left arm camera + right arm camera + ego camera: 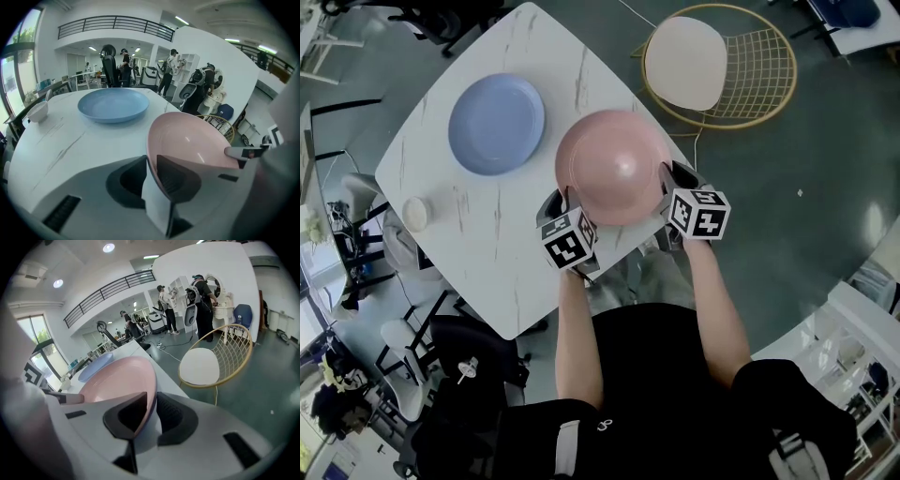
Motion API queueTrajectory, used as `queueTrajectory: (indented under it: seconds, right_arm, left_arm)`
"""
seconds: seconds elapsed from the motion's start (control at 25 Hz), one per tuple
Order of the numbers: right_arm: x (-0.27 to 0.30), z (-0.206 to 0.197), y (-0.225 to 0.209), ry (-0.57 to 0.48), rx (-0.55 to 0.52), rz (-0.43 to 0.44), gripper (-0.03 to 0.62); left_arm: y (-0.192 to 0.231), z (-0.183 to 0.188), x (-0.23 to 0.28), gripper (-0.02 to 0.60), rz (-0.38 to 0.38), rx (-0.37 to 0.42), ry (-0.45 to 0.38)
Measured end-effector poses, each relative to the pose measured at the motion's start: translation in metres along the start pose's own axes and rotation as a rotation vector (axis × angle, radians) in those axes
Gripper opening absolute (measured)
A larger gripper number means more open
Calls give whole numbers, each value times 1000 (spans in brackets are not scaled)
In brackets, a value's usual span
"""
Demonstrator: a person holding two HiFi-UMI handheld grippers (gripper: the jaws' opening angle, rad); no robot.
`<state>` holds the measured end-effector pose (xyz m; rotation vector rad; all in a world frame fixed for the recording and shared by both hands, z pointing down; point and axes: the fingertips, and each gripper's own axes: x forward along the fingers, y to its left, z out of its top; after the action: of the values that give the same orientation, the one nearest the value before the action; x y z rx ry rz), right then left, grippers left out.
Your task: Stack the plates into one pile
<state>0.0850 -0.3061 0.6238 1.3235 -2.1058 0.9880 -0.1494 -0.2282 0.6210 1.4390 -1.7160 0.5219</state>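
Observation:
A pink plate [614, 167] sits at the near right edge of the white marble table [487, 253], held from both sides. My left gripper [564, 202] is shut on its left rim, which runs between the jaws in the left gripper view [151, 173]. My right gripper [667, 183] is shut on the opposite rim [152, 411]. The pink plate [187, 140] looks tilted in that view. A blue plate [497, 123] lies flat further back and to the left, apart from the pink one.
A small white cup [415, 214] stands near the table's left edge. A gold wire chair with a white seat [722, 61] stands off the table's right side. Office chairs and people stand beyond the far end [168, 70].

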Motion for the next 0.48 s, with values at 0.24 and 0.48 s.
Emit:
queueTrajectory:
  seconds: [0.24, 0.48]
  right_arm:
    - [-7, 13, 2, 20, -47, -7, 75]
    - [-6, 29, 10, 7, -85, -9, 71]
  left_arm:
    - [-2, 3, -9, 72, 14, -31, -22]
    - [1, 13, -21, 63, 70, -62, -79]
